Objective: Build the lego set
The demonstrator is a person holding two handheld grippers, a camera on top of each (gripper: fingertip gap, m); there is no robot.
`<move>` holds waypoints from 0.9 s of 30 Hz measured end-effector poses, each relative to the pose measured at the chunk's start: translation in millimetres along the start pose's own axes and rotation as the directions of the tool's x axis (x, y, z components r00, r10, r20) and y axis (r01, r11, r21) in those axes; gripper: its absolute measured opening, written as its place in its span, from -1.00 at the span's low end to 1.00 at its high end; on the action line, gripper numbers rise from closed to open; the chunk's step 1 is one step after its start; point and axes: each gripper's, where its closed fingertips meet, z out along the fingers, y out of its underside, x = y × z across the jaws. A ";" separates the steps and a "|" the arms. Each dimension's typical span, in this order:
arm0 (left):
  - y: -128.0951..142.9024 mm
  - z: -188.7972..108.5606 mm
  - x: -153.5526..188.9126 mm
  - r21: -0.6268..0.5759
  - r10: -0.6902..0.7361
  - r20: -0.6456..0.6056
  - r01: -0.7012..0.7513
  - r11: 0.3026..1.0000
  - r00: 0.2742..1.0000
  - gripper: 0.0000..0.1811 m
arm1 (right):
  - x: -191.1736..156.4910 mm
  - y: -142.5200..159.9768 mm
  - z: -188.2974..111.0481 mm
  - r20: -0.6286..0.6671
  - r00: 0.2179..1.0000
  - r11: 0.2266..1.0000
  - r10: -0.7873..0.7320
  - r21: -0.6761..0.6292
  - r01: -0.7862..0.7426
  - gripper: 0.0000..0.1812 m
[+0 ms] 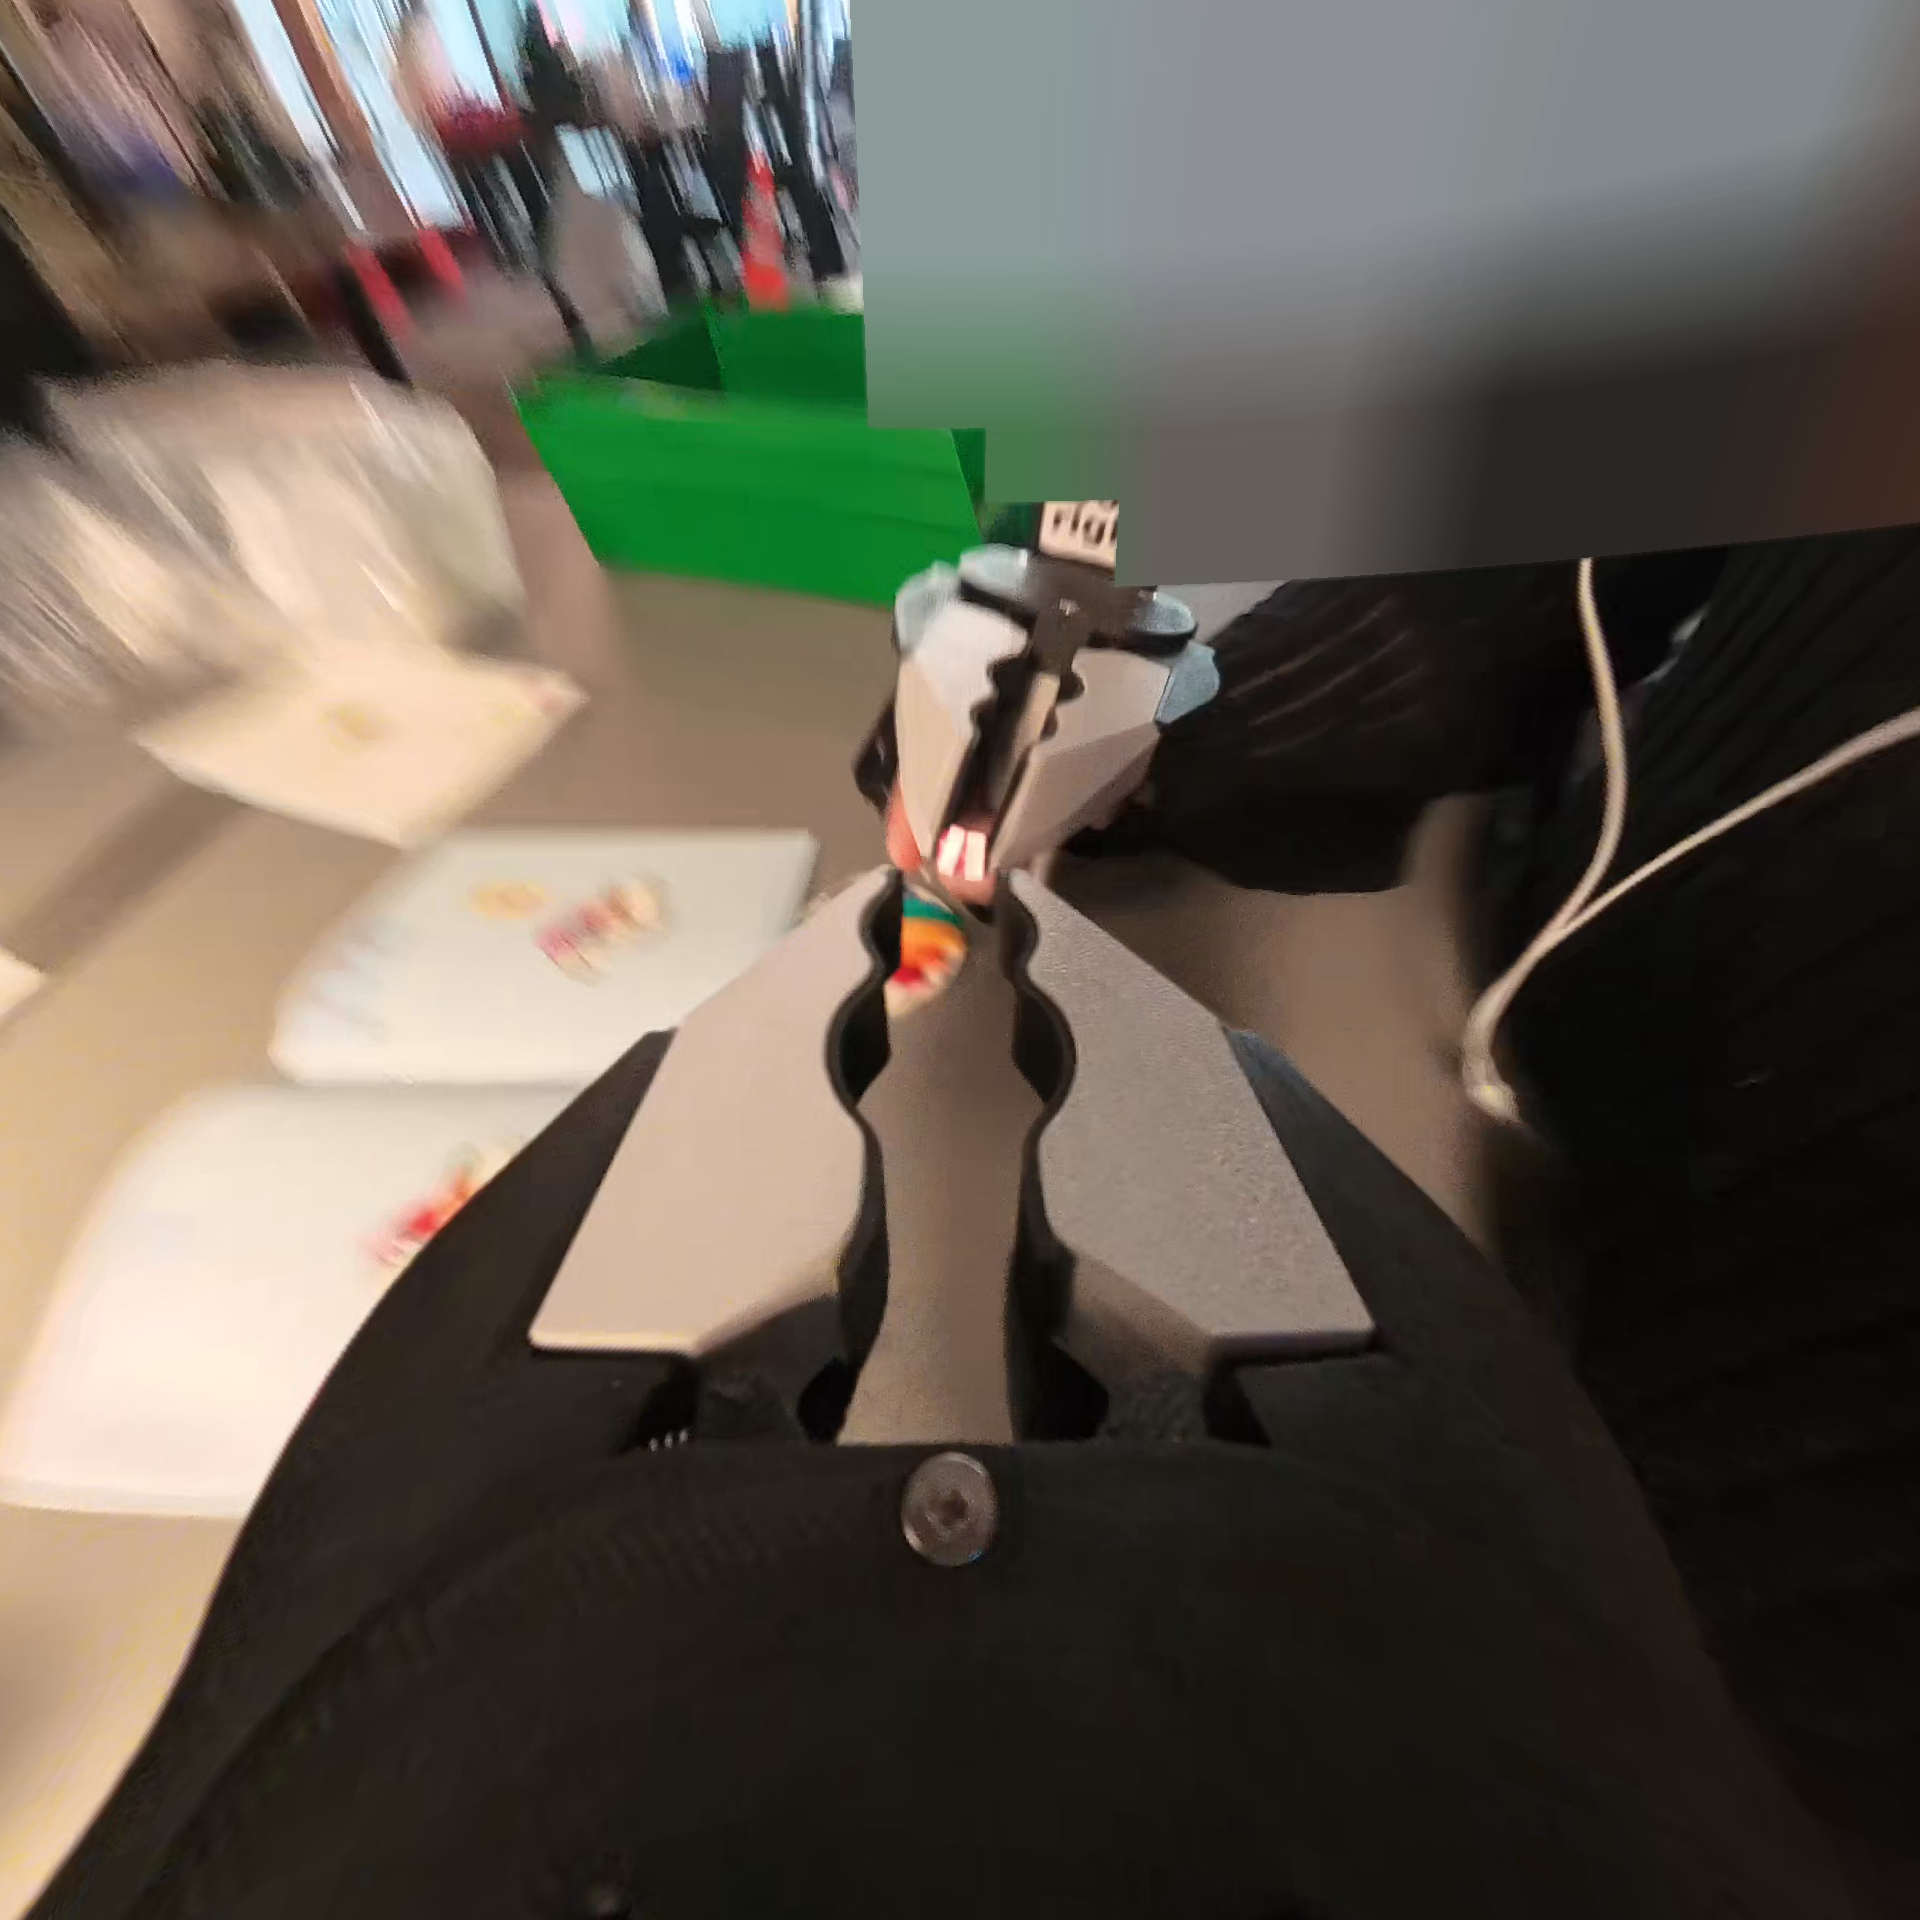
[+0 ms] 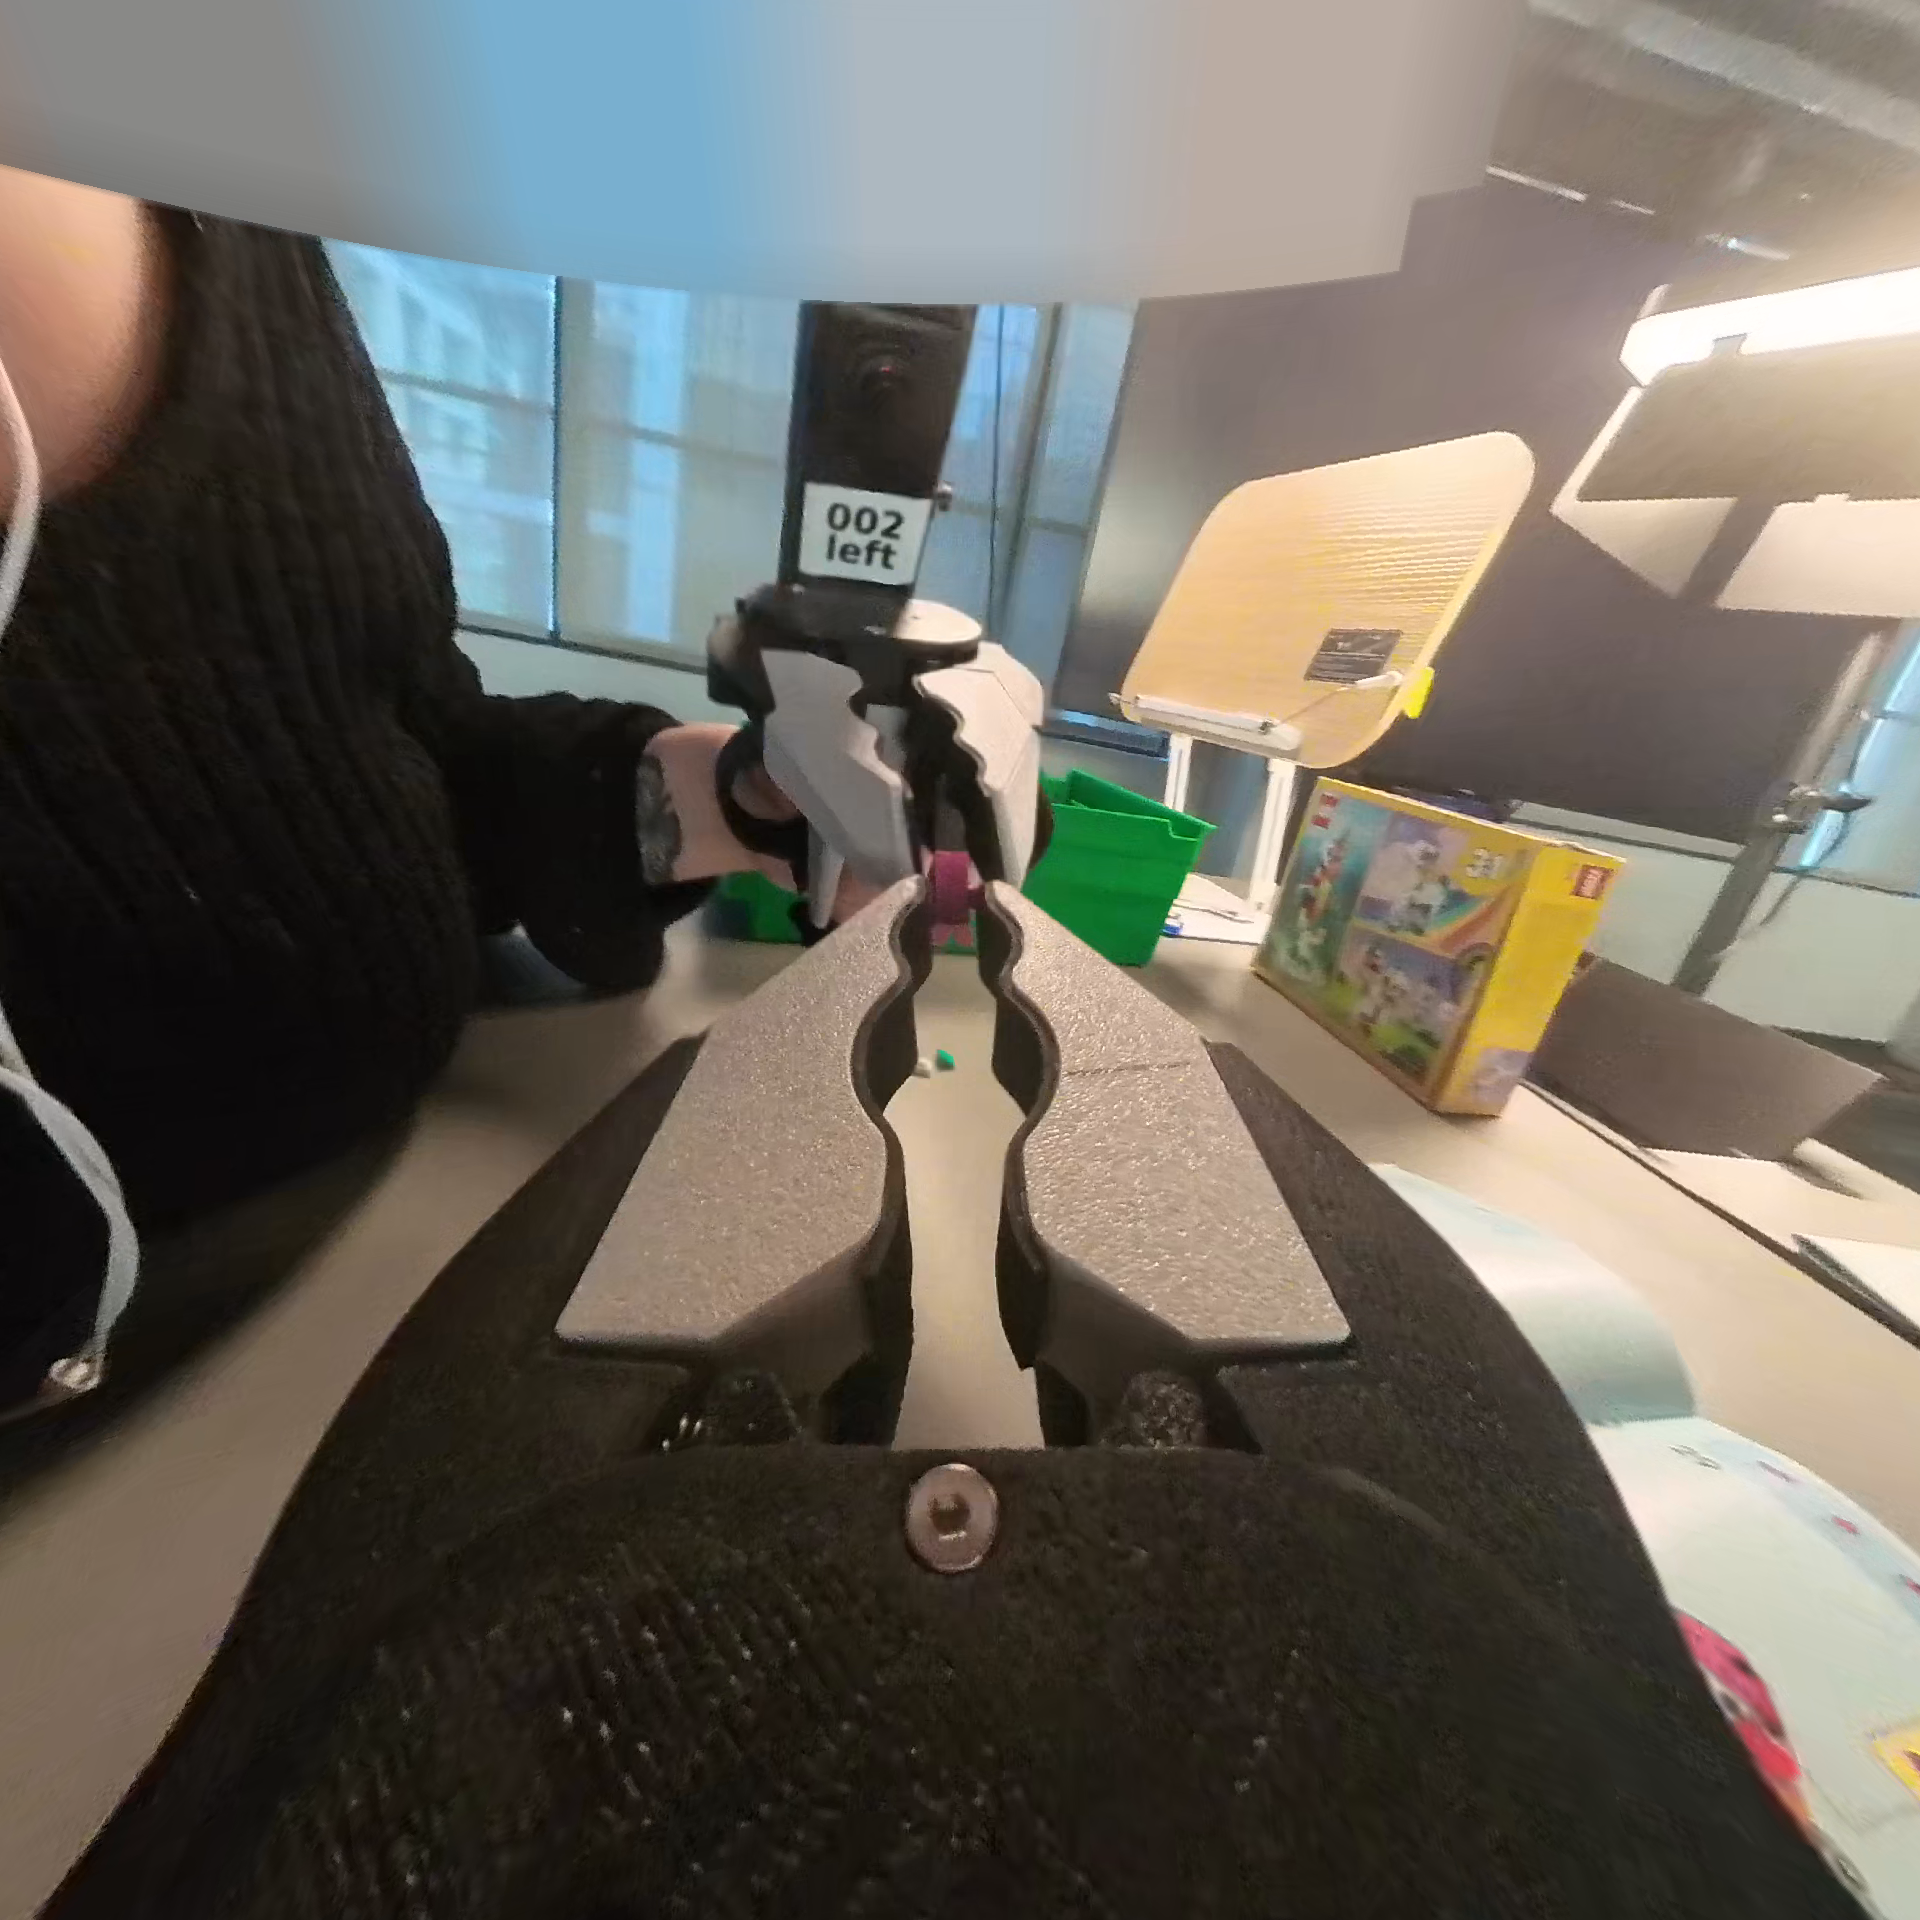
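Both grippers meet tip to tip above the table. In the left wrist view my left gripper [image 1: 948, 896] is shut on a small multicoloured lego build [image 1: 928, 943] of teal, orange, red and white. The right gripper [image 1: 966, 854] faces it and holds a pink piece [image 1: 961, 852] right against that build. In the right wrist view my right gripper [image 2: 952, 896] is shut on the magenta piece [image 2: 949, 885]. The left gripper [image 2: 940, 847] stands just behind it, held by a hand. The join between the two pieces is hidden by the fingers.
Open instruction pages [image 1: 540, 945] lie on the table at the left. A green bin [image 2: 1117, 868] and a yellow lego box [image 2: 1423, 945] stand behind. Two tiny loose pieces [image 2: 940, 1060] lie on the table under the right gripper. A person's black sleeve [image 2: 312, 727] is at the left. Left and right tips are no more than a few centimetres apart.
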 end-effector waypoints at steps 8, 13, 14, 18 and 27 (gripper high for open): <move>-6.4 -0.3 6.3 0.081 0.009 -0.041 -0.006 0.997 0.999 -0.92 | -1.8 -1.5 -0.6 0.033 0.998 0.998 0.051 0.025 -0.052 -0.94; -5.9 0.0 6.0 0.085 -0.072 -0.088 0.079 0.993 0.994 -0.92 | -0.6 -0.8 -0.6 0.037 0.997 0.997 0.075 0.025 -0.076 -0.94; -5.7 0.0 5.8 0.092 -0.090 -0.096 0.099 0.991 0.991 -0.92 | -0.3 -0.3 -0.6 0.038 0.996 0.996 0.080 0.024 -0.081 -0.94; -4.9 -0.8 6.8 0.111 -0.112 -0.106 0.124 0.986 0.988 -0.92 | -1.1 0.2 0.1 0.057 0.992 0.993 0.115 0.018 -0.116 -0.94; -8.5 -3.0 12.8 0.127 -0.052 -0.093 0.064 0.990 0.994 -0.93 | -5.4 -3.6 0.4 0.125 0.968 0.975 0.216 0.019 -0.220 -0.94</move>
